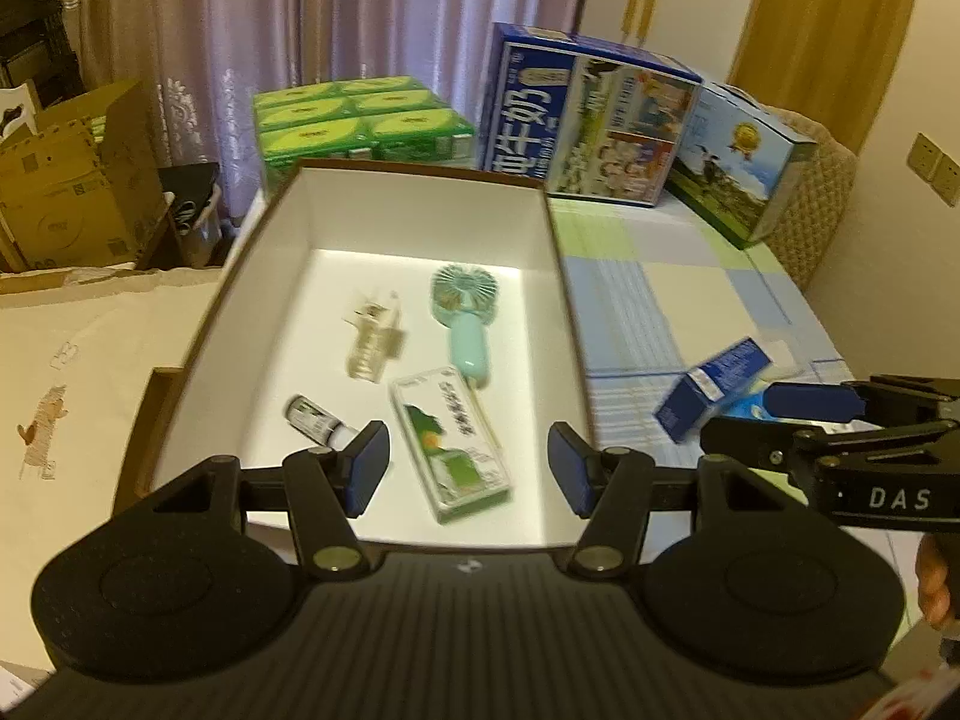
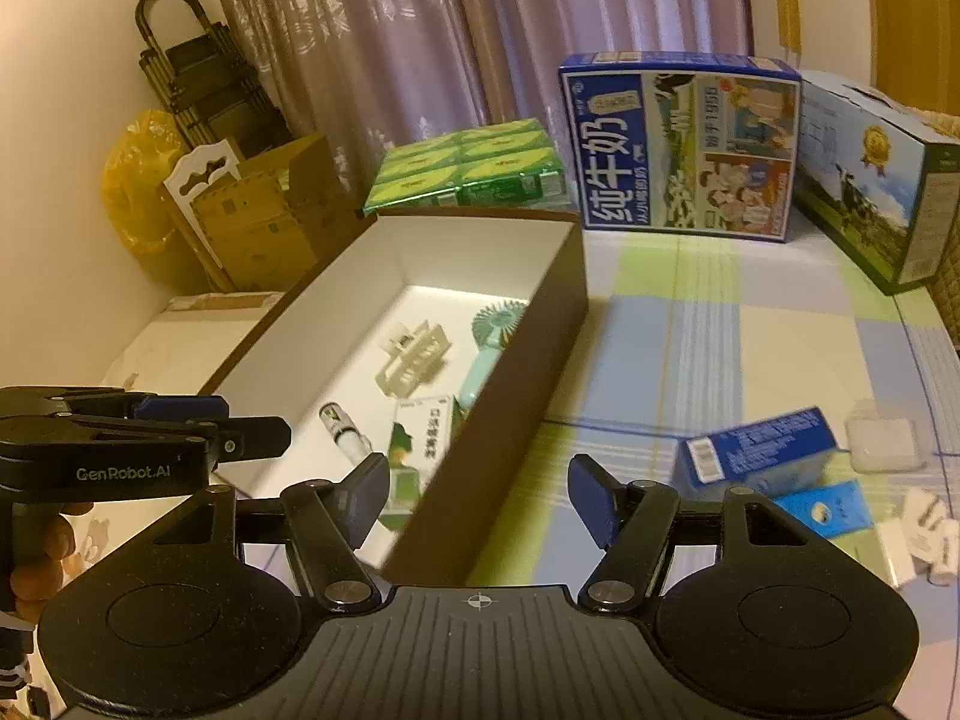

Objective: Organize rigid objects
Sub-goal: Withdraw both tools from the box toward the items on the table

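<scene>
Open brown box (image 1: pixel 564 252) on the checked tabletop (image 2: pixel 708 324), holding a mint hand fan (image 1: pixel 465 324), green-white carton (image 1: pixel 450 441) and small bottle (image 1: pixel 315 417); left gripper (image 1: pixel 468 465) and right gripper (image 2: pixel 477 492), jaws spread, empty, touching nothing.

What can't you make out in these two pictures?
- Fan, right wrist view: mostly hidden behind the box wall.
- Green carton, left wrist view: print blurred, unreadable.
- Small bottle, left wrist view: its cap end sits behind the left gripper.
- White items, right wrist view: blurred near the picture's edge, unidentifiable.
</scene>
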Demonstrator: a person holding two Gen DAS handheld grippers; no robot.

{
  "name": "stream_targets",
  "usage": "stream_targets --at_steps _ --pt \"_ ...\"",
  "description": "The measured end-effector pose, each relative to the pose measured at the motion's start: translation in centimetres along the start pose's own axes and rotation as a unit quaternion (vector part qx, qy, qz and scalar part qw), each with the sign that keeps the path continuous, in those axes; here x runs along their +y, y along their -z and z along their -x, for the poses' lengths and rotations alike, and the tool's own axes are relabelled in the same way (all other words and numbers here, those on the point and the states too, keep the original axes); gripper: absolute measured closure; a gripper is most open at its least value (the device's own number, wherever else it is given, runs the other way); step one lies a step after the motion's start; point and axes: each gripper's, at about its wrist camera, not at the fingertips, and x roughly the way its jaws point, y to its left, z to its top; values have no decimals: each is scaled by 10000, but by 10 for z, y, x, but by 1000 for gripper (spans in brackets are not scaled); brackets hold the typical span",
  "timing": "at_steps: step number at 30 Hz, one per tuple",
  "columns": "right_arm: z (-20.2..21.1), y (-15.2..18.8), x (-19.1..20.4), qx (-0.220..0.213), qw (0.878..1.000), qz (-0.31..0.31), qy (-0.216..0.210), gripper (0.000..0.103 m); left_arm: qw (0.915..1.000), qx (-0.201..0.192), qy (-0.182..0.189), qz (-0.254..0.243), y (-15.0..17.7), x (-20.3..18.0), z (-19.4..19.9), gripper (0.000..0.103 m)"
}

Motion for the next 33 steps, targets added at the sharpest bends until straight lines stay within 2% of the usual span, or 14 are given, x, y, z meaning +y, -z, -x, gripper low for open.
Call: stream_targets --at_steps 10,20,33 --pt "35 26 -37 180 9998 -22 -4 40 9994 220 266 -1 27 -50 5 48" --pt "62 49 -79 239 9994 -198 142 40 9980 297 551 -111 40 -97 6 48" --pt "92 73 -146 201 9952 -708 647 40 9933 310 966 -560 45 -163 -13 49"
